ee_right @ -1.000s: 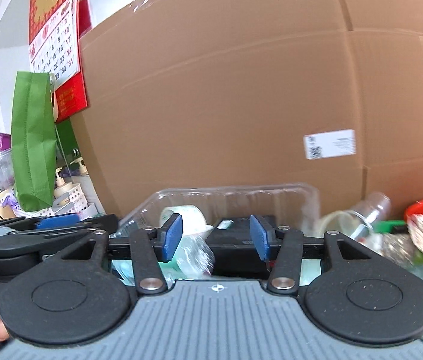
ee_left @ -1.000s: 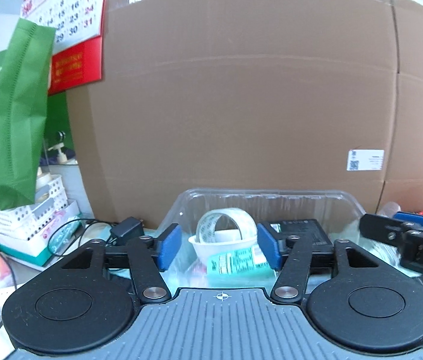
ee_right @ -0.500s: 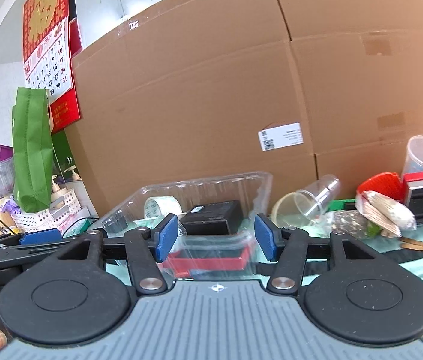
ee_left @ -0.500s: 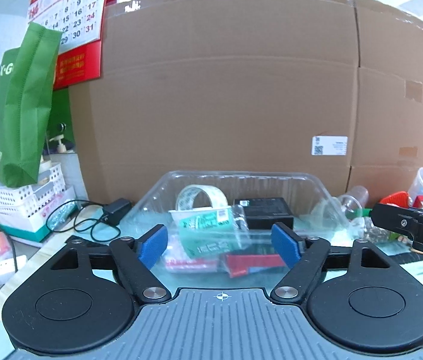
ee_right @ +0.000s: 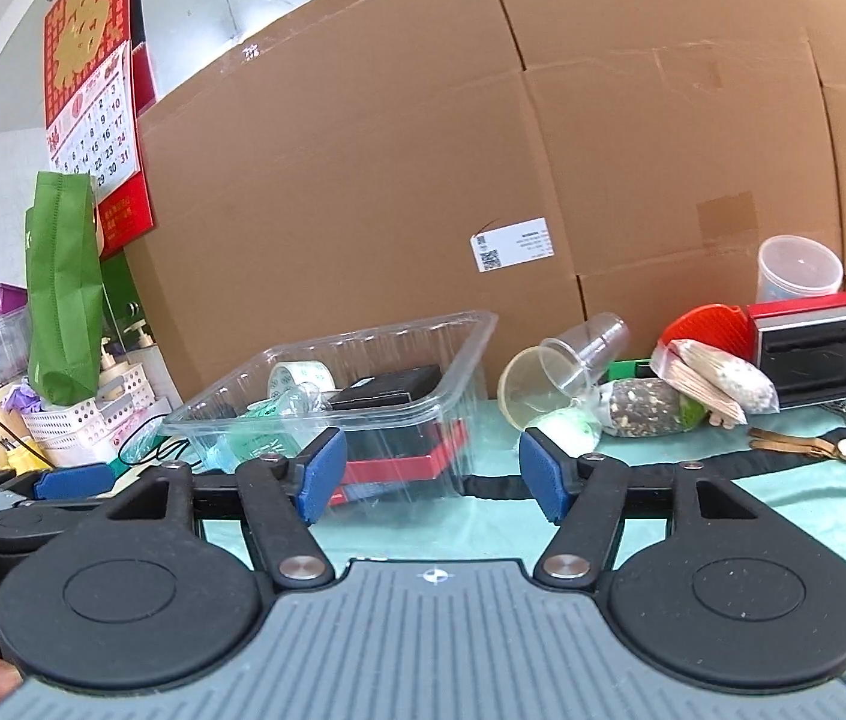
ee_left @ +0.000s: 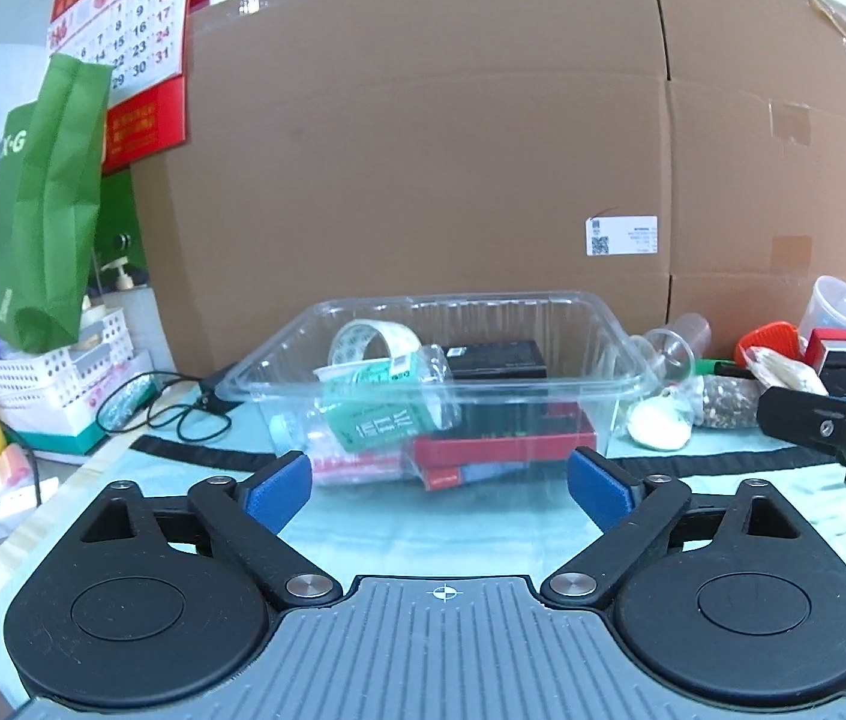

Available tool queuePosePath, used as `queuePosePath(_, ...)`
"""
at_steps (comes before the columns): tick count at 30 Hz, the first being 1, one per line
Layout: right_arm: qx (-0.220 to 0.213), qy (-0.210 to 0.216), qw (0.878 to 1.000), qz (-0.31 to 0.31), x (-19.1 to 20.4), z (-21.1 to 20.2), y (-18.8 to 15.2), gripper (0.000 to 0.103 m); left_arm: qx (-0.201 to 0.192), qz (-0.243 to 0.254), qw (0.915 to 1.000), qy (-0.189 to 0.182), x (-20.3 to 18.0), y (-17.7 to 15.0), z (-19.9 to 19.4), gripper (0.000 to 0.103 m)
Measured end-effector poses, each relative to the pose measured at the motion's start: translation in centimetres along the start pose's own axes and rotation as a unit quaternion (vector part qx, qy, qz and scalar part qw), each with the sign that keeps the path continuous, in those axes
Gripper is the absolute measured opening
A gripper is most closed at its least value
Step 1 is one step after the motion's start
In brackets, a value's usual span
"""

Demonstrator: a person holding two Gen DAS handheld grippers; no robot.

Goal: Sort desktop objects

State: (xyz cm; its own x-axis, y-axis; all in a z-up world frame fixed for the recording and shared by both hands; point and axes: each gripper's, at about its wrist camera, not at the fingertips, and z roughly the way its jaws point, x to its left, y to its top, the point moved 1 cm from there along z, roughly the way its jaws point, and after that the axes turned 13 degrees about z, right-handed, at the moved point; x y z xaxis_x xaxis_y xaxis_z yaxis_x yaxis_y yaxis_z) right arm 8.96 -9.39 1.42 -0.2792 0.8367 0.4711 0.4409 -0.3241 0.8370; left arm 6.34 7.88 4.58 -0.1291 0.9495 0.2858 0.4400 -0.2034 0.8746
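Now both hand-held grippers [ee_left: 438, 483] [ee_right: 426, 474] just widened, empty, ribbed clear plastic tray [ee_left: 627, 384] beyond.

Bright, even light; sharp focus — fisheye-bent edges

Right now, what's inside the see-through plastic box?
Inside the clear box sit a roll of tape, a green-labelled bottle, a black box and a red box. Whatever lies beneath them is covered.
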Motion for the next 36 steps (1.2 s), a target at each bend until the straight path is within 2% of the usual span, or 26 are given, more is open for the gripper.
queuePosePath(5,-0.002,0.000,1.000,-0.003,-0.2,-0.6,-0.4,0.069,-0.004,0.010,0.9999,0.010,-0.2,-0.3,-1.0,0.103)
queuePosePath(9,-0.005,0.004,1.000,-0.010,0.4,-1.2,-0.5,0.070,-0.001,0.013,0.9999,-0.006,0.1,-0.7,-1.8,0.103)
queuePosePath(11,-0.013,0.006,1.000,-0.017,0.9,-1.6,-0.5,0.077,0.004,0.019,0.9998,-0.010,0.1,-0.9,-2.1,0.103)
queuePosePath(14,-0.025,0.009,0.999,-0.023,1.7,-2.4,-0.6,0.077,0.003,0.021,0.9996,-0.016,0.2,-1.4,-2.7,0.103)
queuePosePath(17,-0.034,0.007,0.999,-0.027,2.5,-2.9,-0.6,0.077,0.001,0.018,0.9998,-0.004,0.7,-1.7,-3.3,0.103)
queuePosePath(19,-0.039,0.004,0.999,-0.026,2.8,-3.1,-0.8,0.080,-0.001,0.009,1.0000,-0.003,1.2,-1.8,-3.7,0.103)
queuePosePath(20,-0.041,0.001,0.999,-0.026,3.1,-3.1,-0.9,0.087,-0.003,0.002,1.0000,-0.005,1.5,-1.9,-3.8,0.103)
queuePosePath(24,-0.047,-0.007,0.999,-0.026,3.8,-3.0,-1.3,0.095,-0.009,-0.023,0.9995,-0.016,2.8,-2.4,-4.2,0.103)
queuePosePath(27,-0.049,-0.013,0.998,-0.025,4.2,-2.8,-1.7,0.101,-0.006,-0.029,0.9995,-0.005,3.4,-2.8,-4.1,0.103)
queuePosePath(36,-0.044,-0.024,0.998,-0.030,4.8,-2.2,-2.4,0.103,-0.006,-0.061,0.9978,-0.024,5.1,-3.6,-4.0,0.103)
